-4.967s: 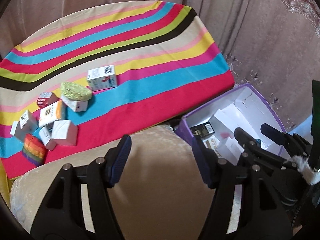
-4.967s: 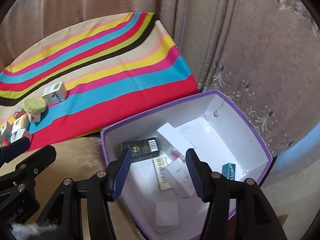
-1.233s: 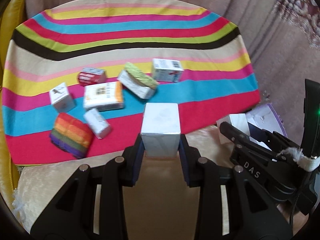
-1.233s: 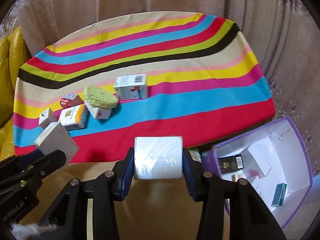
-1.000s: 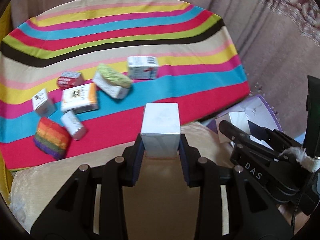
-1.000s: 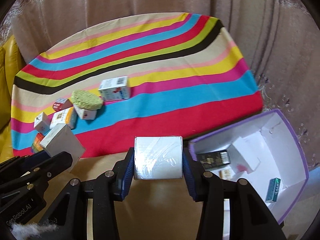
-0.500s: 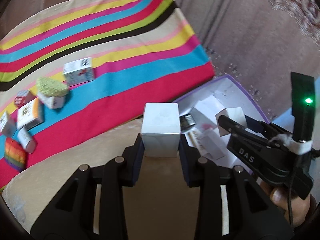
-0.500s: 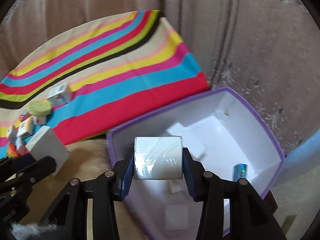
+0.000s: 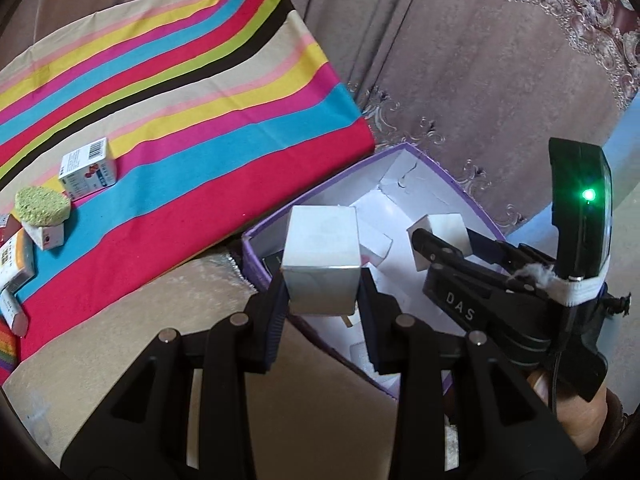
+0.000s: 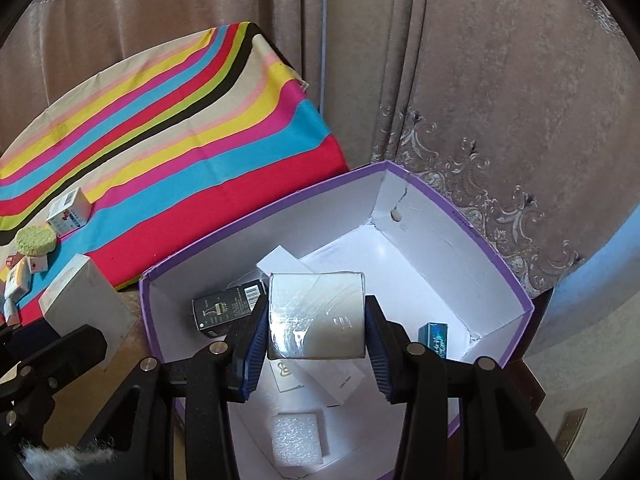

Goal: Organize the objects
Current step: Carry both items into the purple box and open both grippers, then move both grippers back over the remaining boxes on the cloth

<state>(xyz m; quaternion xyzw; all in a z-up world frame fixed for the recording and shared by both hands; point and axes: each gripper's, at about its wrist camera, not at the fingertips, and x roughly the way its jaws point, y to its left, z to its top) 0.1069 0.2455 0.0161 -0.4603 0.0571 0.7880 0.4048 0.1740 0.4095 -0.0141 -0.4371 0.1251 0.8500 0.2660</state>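
Note:
My left gripper (image 9: pixel 320 300) is shut on a plain white box (image 9: pixel 322 258) and holds it over the near-left rim of the purple storage box (image 9: pixel 452 180). My right gripper (image 10: pixel 316 332) is shut on a film-wrapped white box (image 10: pixel 317 314) and hangs over the inside of the purple storage box (image 10: pixel 500 268). In the left wrist view the right gripper (image 9: pixel 444 240) shows at the right with its white box (image 9: pixel 438 234). In the right wrist view the left gripper's white box (image 10: pixel 84 300) shows at the left.
The purple box holds a black carton (image 10: pixel 226 310), a teal packet (image 10: pixel 434 338), a foam block (image 10: pixel 297 438) and white cartons. On the striped cloth (image 9: pixel 180 92) lie a barcode carton (image 9: pixel 87 168), a green sponge (image 9: pixel 40 208) and more small boxes. Curtains (image 10: pixel 480 80) hang behind.
Both grippers swung right with their boxes, from above the striped cloth and cushion to over the purple box. The grips stayed the same.

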